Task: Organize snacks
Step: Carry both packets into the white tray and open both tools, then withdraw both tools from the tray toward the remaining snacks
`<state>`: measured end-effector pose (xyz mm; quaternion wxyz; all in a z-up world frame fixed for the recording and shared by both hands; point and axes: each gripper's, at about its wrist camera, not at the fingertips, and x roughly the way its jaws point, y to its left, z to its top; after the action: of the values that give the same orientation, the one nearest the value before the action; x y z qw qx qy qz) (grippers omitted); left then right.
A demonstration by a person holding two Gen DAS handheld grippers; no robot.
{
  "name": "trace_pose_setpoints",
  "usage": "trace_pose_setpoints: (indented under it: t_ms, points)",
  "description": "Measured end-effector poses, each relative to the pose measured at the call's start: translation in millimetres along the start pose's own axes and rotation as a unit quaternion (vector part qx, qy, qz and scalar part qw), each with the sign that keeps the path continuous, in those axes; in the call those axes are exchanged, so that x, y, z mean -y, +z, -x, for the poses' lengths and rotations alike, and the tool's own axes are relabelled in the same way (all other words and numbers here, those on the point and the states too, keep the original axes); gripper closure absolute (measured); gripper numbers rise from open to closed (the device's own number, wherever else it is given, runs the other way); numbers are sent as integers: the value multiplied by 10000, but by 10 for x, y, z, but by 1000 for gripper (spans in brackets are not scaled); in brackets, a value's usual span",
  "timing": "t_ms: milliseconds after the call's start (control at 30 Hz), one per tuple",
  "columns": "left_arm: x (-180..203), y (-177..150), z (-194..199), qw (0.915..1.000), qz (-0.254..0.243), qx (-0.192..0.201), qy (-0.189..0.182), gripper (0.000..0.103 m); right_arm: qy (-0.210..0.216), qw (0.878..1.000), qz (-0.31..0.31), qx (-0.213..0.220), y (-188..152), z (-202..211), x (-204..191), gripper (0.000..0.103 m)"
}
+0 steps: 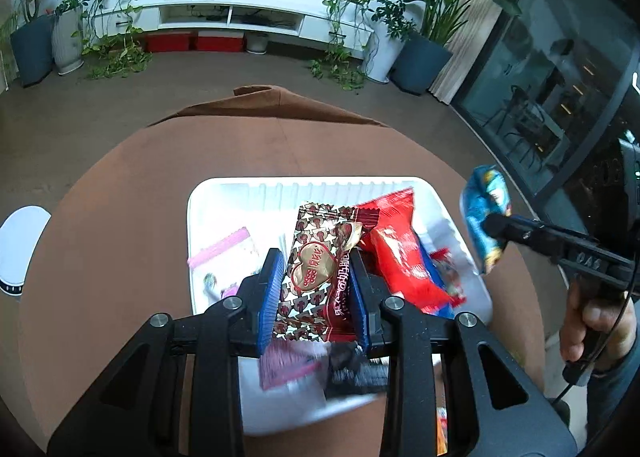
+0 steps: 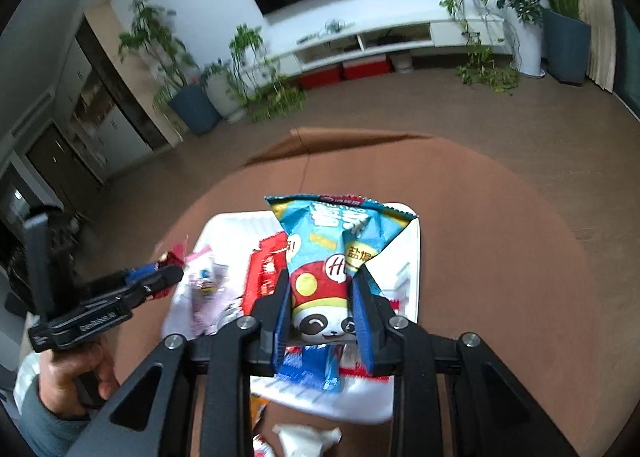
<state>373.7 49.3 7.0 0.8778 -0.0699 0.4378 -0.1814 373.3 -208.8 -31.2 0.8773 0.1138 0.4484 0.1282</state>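
My left gripper is shut on a brown-and-gold heart-print snack packet and holds it above the white tray. My right gripper is shut on a blue panda snack bag, held over the tray. The right gripper also shows in the left wrist view, with the blue bag at the tray's right side. The left gripper shows in the right wrist view, at the tray's left. In the tray lie a red packet, a pink packet and other snacks.
The tray sits on a round brown table. A white crumpled wrapper and an orange packet lie on the table in front of the tray. A white stool stands left of the table. Plants and a TV cabinet stand far behind.
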Motion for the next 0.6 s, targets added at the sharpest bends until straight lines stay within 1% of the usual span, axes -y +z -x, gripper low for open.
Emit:
trace_pose_setpoints:
  t_ms: [33, 167, 300, 400, 533, 600]
  points:
    - [9, 19, -66, 10000, -31, -43, 8, 74, -80, 9999, 84, -108, 28, -113, -7, 73]
    - [47, 6, -329, 9998, -110, -170, 88, 74, -234, 9990, 232, -301, 35, -359, 4, 73]
    - [92, -27, -610, 9993, -159, -283, 158, 74, -259, 9978, 347, -493, 5, -538, -15, 73]
    - [92, -16, -786, 9991, -175, -327, 209, 74, -366, 9971, 452, -482, 14, -588, -22, 73]
    - [99, -2, -972, 9987, -183, -414, 237, 73, -383, 9974, 395, -471, -19, -611, -18, 72]
    - [99, -33, -971, 9987, -189, -400, 263, 71, -375, 9975, 380, -464, -36, -601, -2, 71]
